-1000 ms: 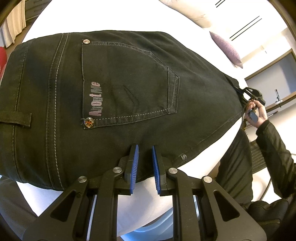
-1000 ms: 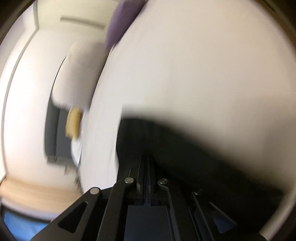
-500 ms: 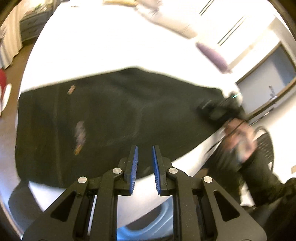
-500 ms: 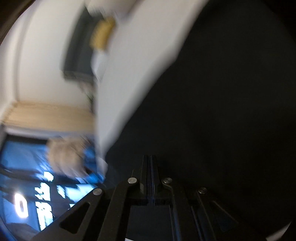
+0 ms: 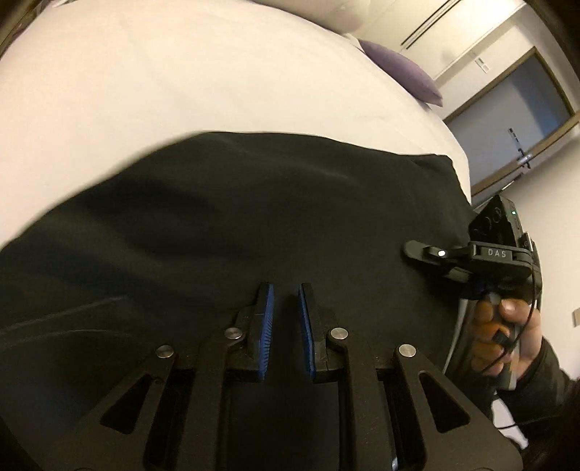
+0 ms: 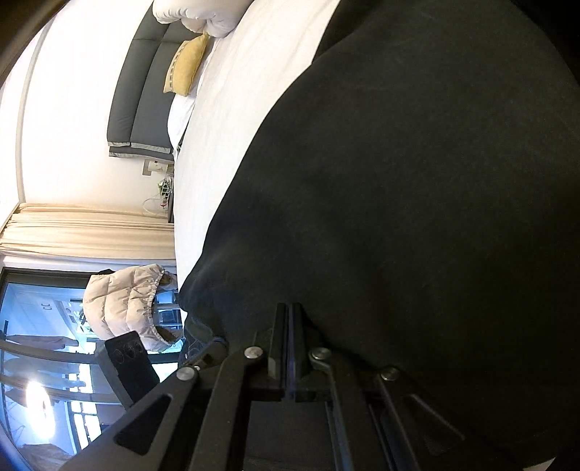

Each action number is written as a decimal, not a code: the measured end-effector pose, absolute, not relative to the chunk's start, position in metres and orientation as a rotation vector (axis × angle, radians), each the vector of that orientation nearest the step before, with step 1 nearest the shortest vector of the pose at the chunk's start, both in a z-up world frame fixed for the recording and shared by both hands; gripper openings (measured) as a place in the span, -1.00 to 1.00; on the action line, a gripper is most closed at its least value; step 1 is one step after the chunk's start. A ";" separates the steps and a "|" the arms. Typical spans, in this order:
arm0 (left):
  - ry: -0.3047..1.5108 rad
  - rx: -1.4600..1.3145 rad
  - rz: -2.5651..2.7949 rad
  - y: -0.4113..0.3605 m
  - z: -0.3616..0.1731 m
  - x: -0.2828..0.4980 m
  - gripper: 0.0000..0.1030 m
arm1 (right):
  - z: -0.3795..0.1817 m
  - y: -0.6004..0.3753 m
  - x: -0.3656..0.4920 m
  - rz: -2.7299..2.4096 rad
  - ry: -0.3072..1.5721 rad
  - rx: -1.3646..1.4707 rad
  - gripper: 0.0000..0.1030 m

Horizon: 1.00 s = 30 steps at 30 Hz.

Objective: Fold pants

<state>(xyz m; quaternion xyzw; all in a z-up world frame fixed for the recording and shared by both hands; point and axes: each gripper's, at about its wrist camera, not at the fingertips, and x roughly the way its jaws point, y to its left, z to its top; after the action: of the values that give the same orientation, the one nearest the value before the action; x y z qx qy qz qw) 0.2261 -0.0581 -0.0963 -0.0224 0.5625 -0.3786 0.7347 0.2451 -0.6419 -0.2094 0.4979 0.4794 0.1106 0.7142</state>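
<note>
The black pants [image 5: 275, 203] lie spread over the white bed [image 5: 181, 83]. My left gripper [image 5: 286, 290] is open, its blue pads [image 5: 267, 319] a small gap apart, low over the cloth near its front edge. My right gripper [image 5: 417, 250] shows at the pants' right end, lying on the cloth. In the right wrist view the pants [image 6: 417, 181] fill the frame, and the right gripper [image 6: 289, 308] is shut with its tips against the black cloth; whether cloth is between them is hidden.
A purple cushion [image 5: 402, 76] lies at the bed's far right. A yellow cushion [image 6: 185, 65], a white pillow [image 6: 203, 14] and a dark headboard [image 6: 141, 98] are at the bed's head. A person in a pale puffer jacket [image 6: 123, 304] stands by the window.
The left gripper has dropped and moved closer over the pants. The right gripper has swung round and settled on the pants' right end. The back pocket is out of sight.
</note>
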 end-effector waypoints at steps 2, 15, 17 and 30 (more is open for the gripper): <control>1.236 -0.053 -0.794 -0.032 -0.098 0.235 -0.74 | -0.205 -0.635 0.245 0.239 1.061 1.090 -1.00; 1.088 -0.187 -0.405 0.134 -0.053 0.230 -0.85 | -0.164 -0.617 0.250 0.263 1.095 0.991 -0.92; 1.047 -0.210 -0.421 0.133 -0.035 0.213 -0.85 | -0.150 -0.593 0.260 0.351 1.087 0.964 -0.92; 1.157 -0.320 -0.493 0.077 -0.079 0.170 -0.86 | -0.224 -0.487 0.376 0.528 1.226 1.187 -1.00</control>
<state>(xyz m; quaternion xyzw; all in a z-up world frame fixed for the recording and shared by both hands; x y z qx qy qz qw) 0.1701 0.0773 -0.0790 -0.1491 0.5387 -0.2294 0.7969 0.3762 -0.4870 -0.2244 0.5179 0.5346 0.2301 0.6270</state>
